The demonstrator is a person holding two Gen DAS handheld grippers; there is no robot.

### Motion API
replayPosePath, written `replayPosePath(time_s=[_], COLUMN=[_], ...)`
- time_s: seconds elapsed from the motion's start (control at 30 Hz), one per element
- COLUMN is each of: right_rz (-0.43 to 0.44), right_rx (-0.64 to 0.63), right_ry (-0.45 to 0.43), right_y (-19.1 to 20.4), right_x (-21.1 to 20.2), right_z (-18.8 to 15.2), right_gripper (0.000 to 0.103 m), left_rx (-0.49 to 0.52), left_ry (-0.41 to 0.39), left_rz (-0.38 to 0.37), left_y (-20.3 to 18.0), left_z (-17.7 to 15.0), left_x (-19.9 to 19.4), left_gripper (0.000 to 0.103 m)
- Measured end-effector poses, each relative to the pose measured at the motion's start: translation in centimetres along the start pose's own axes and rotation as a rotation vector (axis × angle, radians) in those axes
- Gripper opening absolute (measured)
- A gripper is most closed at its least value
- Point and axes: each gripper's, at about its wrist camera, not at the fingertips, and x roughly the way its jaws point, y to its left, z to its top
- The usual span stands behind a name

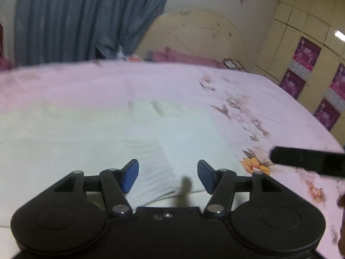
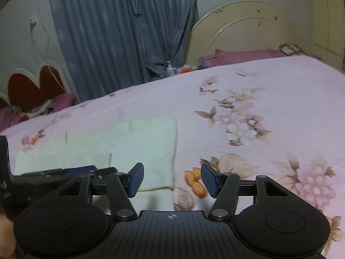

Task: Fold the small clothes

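Observation:
A small white garment point(image 1: 120, 133) lies flat and partly folded on the pink floral bedsheet point(image 1: 269, 99). It also shows in the right wrist view point(image 2: 138, 146). My left gripper point(image 1: 168, 176) is open and empty, just above the garment's near edge. My right gripper point(image 2: 172, 180) is open and empty over the garment's right edge, where it meets the sheet point(image 2: 258, 99). The right gripper shows as a dark bar in the left wrist view point(image 1: 306, 160). The left gripper shows at the left of the right wrist view point(image 2: 64, 171).
A cream headboard point(image 2: 248, 28) with pink pillows point(image 2: 241, 55) stands at the far end of the bed. Blue curtains point(image 2: 120, 34) hang behind. Bottles point(image 2: 170, 68) sit at the bedside. Wardrobe doors point(image 1: 306, 49) line the right wall.

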Motion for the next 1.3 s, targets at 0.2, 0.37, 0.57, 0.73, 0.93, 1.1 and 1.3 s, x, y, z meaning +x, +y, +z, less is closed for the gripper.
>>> replayPosePath(time_s=[0.2,0.37,0.57,0.73,0.93,1.1,1.3], right_rz=[0.148,0.199,0.229,0.229,0.079,0.046,0.043], right_rx=[0.041,0.023,0.000,-0.104,-0.077,-0.076,-0.075], right_ry=[0.063,0.132,0.199,0.205,-0.032,0.025,0.043], right_y=[2.5,5.4,7.5,9.2,4.8,0.8,0.8], right_x=[3.2,6.6,9.8,10.5,5.5,5.4,5.3], right_z=[0.2,-0.6,-0.6,0.0,2.9,2.2,1.3], right_gripper=[0.059,0.059,0.042,0.004,0.004,0.004,0.004], left_rx=[-0.077,-0.234,-0.294,-0.255,-0.207,-0.152,-0.137], left_ry=[-0.085,-0.048,-0.034,-0.026,-0.004,0.016,0.031], left_rz=[0.286,0.451,0.446,0.461,0.464,0.421,0.387], left_y=[7.7,14.3,16.4,16.3,16.5,16.0,15.7], left_z=[-2.9,-6.1,-6.8,-6.4,-5.9,-5.4,-4.9], left_x=[-9.3,-13.1,-12.1,-11.3,-10.9,-10.1,-9.6], left_gripper=[0.065,0.065,0.066,0.067,0.053,0.026,0.010])
